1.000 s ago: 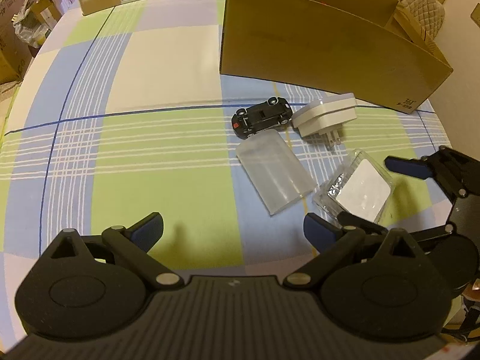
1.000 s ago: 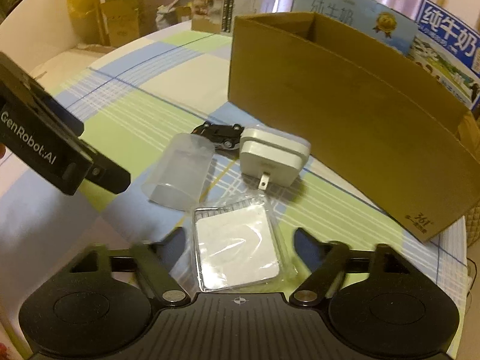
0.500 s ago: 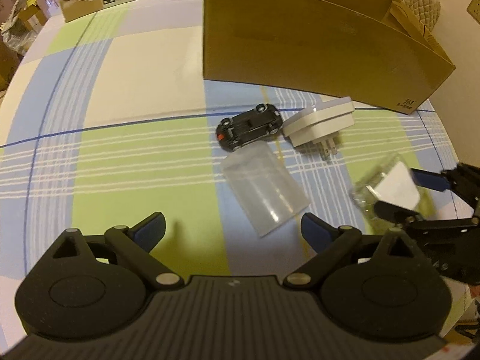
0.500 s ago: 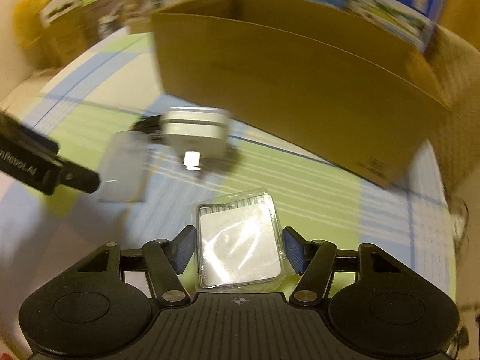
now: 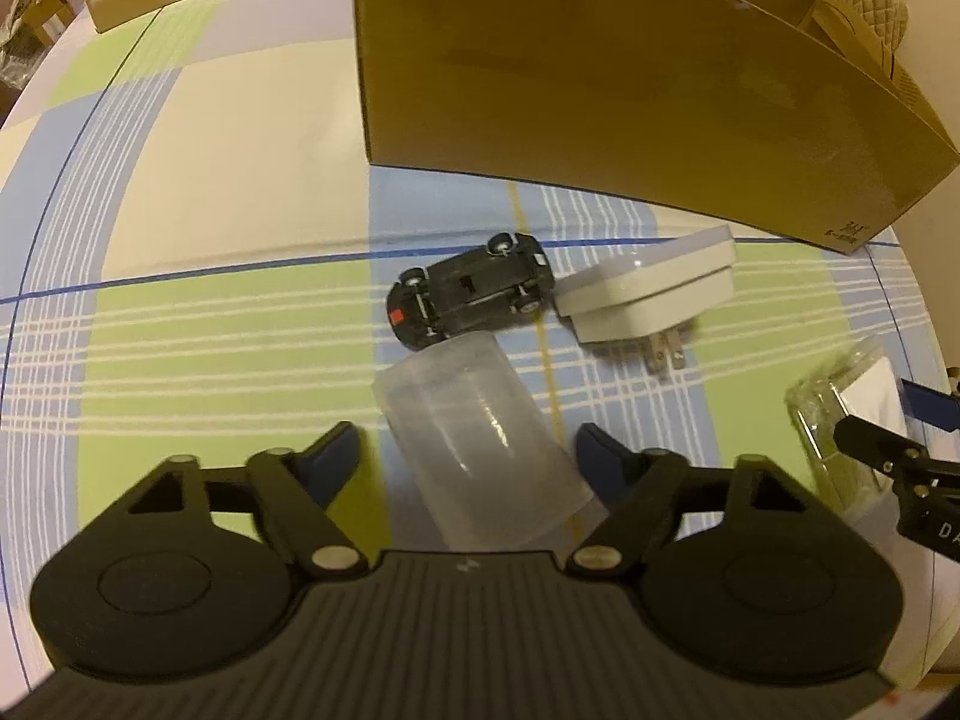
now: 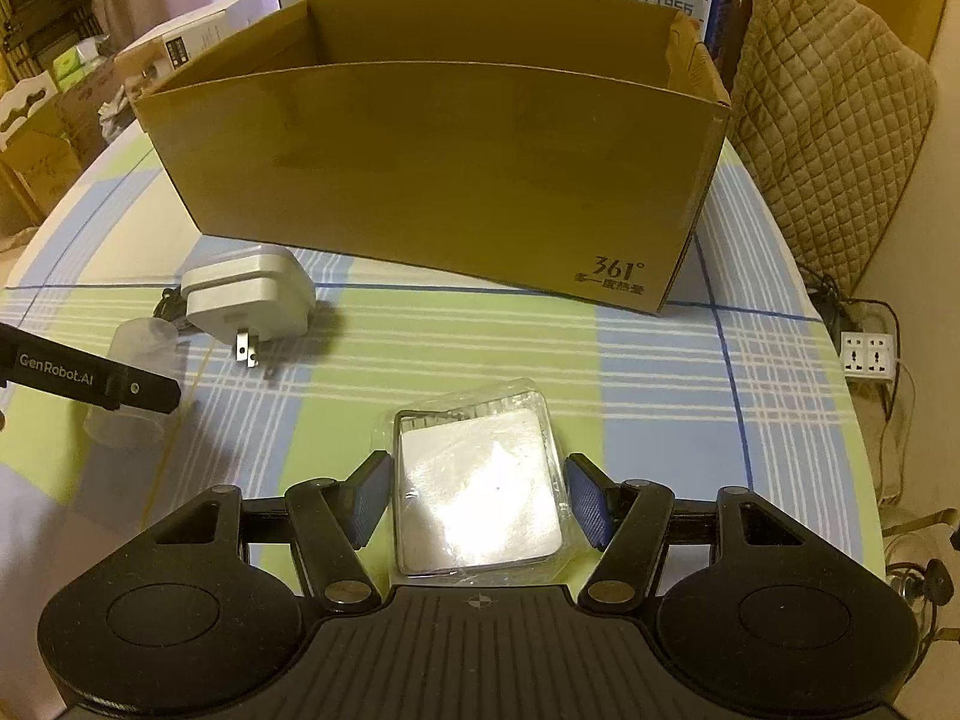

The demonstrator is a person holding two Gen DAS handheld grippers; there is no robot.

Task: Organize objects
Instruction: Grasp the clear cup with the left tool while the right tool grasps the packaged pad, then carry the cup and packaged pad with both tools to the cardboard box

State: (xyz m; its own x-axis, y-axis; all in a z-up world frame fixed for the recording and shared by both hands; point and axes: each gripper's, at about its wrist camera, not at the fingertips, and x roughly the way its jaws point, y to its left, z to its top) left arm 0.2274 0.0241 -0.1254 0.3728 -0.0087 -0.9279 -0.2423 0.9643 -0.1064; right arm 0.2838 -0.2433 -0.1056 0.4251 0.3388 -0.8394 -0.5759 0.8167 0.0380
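**Slip risks: wrapped packet and lying cup**

Right gripper [image 6: 479, 501] clamps the plastic-wrapped white packet [image 6: 480, 486] by its side edges, held above the tabletop [image 6: 660, 360]. The wrap looks slick and loose; it could slide out or tilt before it clears the cardboard box [image 6: 432, 174] wall, or catch on the near rim if carried low.

Left gripper [image 5: 468, 450] is wide, its fingers either side of the translucent cup [image 5: 474, 444], which lies on its side; contact not clear. Closing on thin, round plastic could squash it or roll it out.

Just beyond, the toy car [image 5: 471, 291], upside down, touches the cup's far end and sits by the white plug adapter [image 5: 651, 285]; a nudge could shove both. The box stands farthest, open-topped.
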